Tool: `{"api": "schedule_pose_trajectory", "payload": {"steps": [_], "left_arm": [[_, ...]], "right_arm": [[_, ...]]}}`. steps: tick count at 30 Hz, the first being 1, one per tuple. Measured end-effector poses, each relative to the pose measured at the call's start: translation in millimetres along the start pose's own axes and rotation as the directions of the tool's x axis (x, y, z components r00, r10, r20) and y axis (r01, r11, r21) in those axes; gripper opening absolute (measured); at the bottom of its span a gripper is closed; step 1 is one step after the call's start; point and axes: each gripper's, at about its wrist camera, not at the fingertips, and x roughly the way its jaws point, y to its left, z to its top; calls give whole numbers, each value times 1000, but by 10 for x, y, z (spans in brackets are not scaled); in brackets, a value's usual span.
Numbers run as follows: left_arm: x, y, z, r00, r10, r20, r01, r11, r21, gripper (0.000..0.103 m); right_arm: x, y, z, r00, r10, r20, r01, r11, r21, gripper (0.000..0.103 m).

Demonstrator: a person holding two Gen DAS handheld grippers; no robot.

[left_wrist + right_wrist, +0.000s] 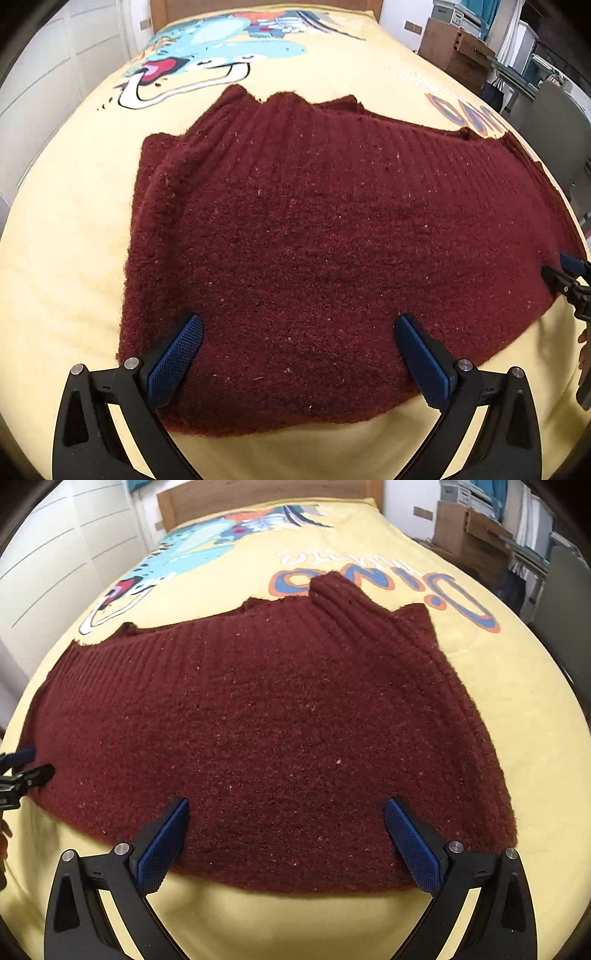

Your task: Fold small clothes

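Left tongs [299, 354]: standing wide apart, the two blue ribbed pads [173, 363] hovering over the near edge of the garment, left half, and gripping nothing; whether the pads are touching the knit cannot be told. These tongs are also showing at the left margin of the right wrist view [31, 762], their tips lying at the garment's left edge.

Right tongs [286, 836]: likewise spread wide, blue pads [413, 847] poised over the near edge of the garment, right half, with nothing between them. They are appearing at the right margin of the left wrist view [565, 273], tips at the garment's right edge.

Sweater [314, 251]: a dark red fuzzy knit, lying spread flat across the near part of the bed, its long axis running left to right. A ribbed band is running along the far edge. In the right wrist view the sweater [266, 746] is showing a ribbed cuff or collar [347, 602] sticking up at the far right, overlapping the printed lettering.

Blanket [66, 258]: pale yellow, covering the bed and carrying the sweater. A blue cartoon creature [218, 48] is printed on the far left part; orange and blue lettering [391, 581] is lying on the far right part.

Headboard [266, 498]: wooden, standing at the far end of the bed.

Surroundings: white panelled cupboard doors [55, 557] on the left; cardboard boxes [458, 48] and shelving on the far right.
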Motion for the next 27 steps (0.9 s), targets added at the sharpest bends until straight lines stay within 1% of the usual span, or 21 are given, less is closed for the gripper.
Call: {"api": "schedule_pose_trajectory", "payload": {"steps": [3,7,11,12,14,16,17,19,21,24,26,27], "left_arm": [[-4,1,-3,1000,0,-4,0,1000,-2,102],[-19,22,-14,1000,-17,2,17,1000,13,102],[-74,16,70,996,-48,-74,51,998,34,102],[-97,10,95,995,-47,-91,51,998,42,102],[-171,-44,130,993,-11,-118,22,996,90,102],[-290,-81,146,995,11,-103,4,990,142,102],[-360,-70,156,996,5,-87,8,989,150,102],[-497,55,184,997,-34,-64,41,993,112,102],[-583,274,221,996,-73,-57,75,997,28,102],[-613,551,260,995,-86,-51,82,994,-67,102],[-552,748,291,994,-88,-58,81,989,-121,102],[-484,834,304,992,-104,-68,93,985,-147,102]], "right_arm": [[25,-9,-48,1000,0,27,-1,1000,15,102],[7,48,-68,999,-26,31,25,999,30,102],[-37,85,-28,998,-57,9,56,998,41,102],[-72,101,-9,998,-66,-2,66,997,38,102],[-158,142,14,996,-82,-24,83,996,31,102],[-262,171,-9,995,-94,-35,95,995,28,102],[-314,178,-35,995,-95,-35,96,995,28,102],[-428,166,-125,996,-83,-41,85,996,38,102],[-502,138,-208,996,-77,-47,80,995,55,102],[-605,74,-365,994,-91,-62,96,993,73,102],[-678,5,-493,991,-109,-73,115,990,85,102],[-707,-28,-550,990,-115,-78,122,988,92,102]]}}
